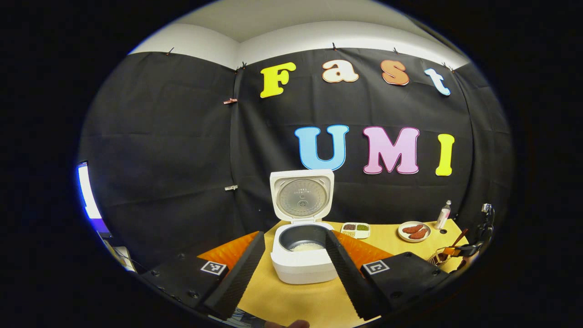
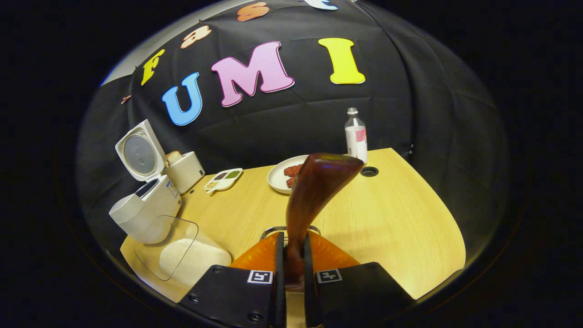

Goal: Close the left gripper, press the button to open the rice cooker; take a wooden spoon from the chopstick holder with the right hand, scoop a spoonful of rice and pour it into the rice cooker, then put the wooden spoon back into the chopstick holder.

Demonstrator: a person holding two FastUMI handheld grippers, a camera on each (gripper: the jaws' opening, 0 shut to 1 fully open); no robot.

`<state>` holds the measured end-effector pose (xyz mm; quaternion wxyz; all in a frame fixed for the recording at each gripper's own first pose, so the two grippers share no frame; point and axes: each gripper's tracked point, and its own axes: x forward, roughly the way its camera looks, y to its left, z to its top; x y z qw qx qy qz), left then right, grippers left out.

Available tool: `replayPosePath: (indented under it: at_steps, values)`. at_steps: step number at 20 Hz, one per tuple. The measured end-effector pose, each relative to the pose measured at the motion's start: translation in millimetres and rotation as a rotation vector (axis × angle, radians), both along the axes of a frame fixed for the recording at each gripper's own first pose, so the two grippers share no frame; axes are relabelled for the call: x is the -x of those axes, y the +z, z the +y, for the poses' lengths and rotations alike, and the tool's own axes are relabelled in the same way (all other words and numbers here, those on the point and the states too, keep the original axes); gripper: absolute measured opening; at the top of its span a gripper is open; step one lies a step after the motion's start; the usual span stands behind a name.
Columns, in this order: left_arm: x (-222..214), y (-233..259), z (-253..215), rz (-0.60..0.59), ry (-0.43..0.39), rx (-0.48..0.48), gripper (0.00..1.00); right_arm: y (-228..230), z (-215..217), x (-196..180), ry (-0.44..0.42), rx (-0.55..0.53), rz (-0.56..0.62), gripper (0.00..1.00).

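The white rice cooker (image 1: 303, 266) stands open with its lid (image 1: 301, 196) upright and a little rice in the dark pot (image 1: 306, 240). My left gripper (image 1: 295, 237) is open, its fingers spread to either side of the cooker and short of it. My right gripper (image 2: 291, 237) is shut on the dark wooden spoon (image 2: 319, 191), which rises straight up between the fingers. A metal rim of the chopstick holder (image 2: 269, 230) peeks out just beyond the fingertips. From the left gripper view, the holder (image 1: 439, 257) and right gripper (image 1: 462, 249) sit at the table's far right.
A clear container of rice (image 2: 186, 257) lies by the cooker (image 2: 145, 209) in the right gripper view. A white appliance (image 2: 184, 171), a small divided dish (image 2: 223, 179), a plate of red food (image 2: 284, 175) and a bottle (image 2: 356, 136) stand along the back of the wooden table (image 2: 387, 218).
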<state>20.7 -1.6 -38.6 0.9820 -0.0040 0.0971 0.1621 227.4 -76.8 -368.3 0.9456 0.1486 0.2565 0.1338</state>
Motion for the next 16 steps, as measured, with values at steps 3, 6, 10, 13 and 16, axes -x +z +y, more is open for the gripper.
replayPosePath:
  at_steps: [3, 6, 10, 13, 16]
  values:
    - [0.7, -3.3, 16.5, -0.002, -0.026, 0.010, 0.93, 35.6, -7.5, -6.2, -0.043, -0.008, -0.049, 0.20]
    - [4.1, -6.1, 32.2, -0.011, -0.052, 0.037, 0.93, 85.2, -10.9, -8.8, -0.077, -0.009, -0.128, 0.15]
    - [1.5, -15.0, 51.7, -0.013, -0.098, 0.045, 0.93, 136.0, 7.7, 4.1, -0.081, 0.003, -0.185, 0.20]
    - [2.1, -16.8, 65.6, -0.025, -0.125, 0.051, 0.93, 169.6, 43.2, 23.8, -0.053, -0.015, -0.220, 0.20]
    - [2.0, -18.0, 75.0, -0.030, -0.156, 0.047, 0.93, 188.5, 92.7, 44.5, -0.013, -0.067, -0.226, 0.19]
